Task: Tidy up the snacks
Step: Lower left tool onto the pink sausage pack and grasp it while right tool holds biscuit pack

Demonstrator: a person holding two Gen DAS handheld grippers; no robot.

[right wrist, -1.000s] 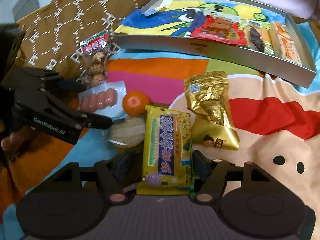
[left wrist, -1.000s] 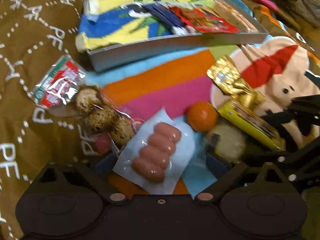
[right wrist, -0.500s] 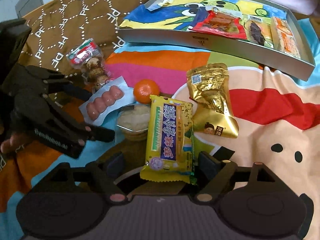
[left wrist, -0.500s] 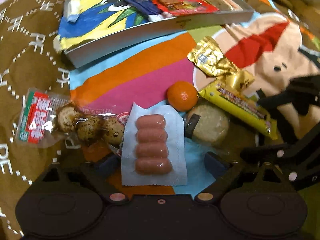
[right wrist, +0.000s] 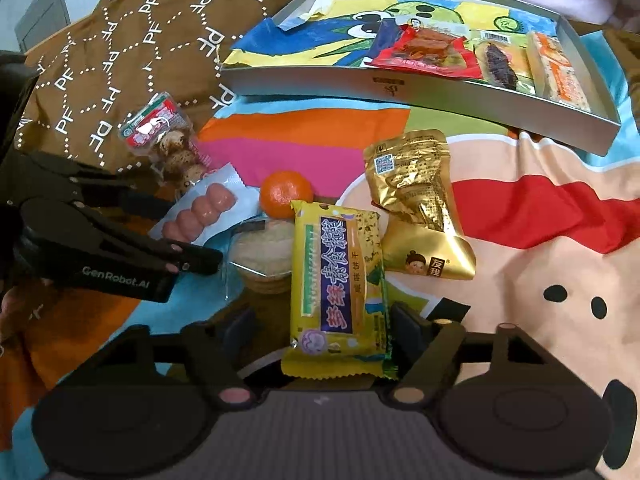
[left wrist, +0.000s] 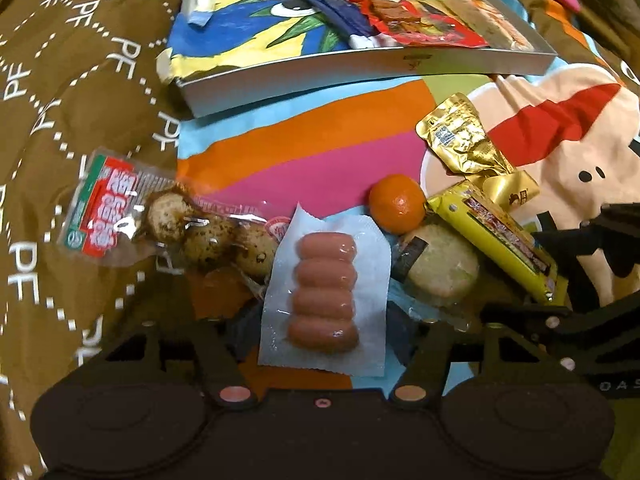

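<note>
Left wrist view: the sausage pack (left wrist: 324,292) lies on the striped blanket (left wrist: 304,136) between the left hand-held gripper (left wrist: 324,328) jaws, which have just been closing and touch its edges. The right hand-held gripper (right wrist: 320,332), also closing, presses on the yellow snack bar (right wrist: 340,280). Behind both sits the tray (right wrist: 400,84).

Six loose snack items (right wrist: 338,284), four more in one tray (right wrist: 400,84), two hand-held grippers (right wrist: 316,332).
</note>
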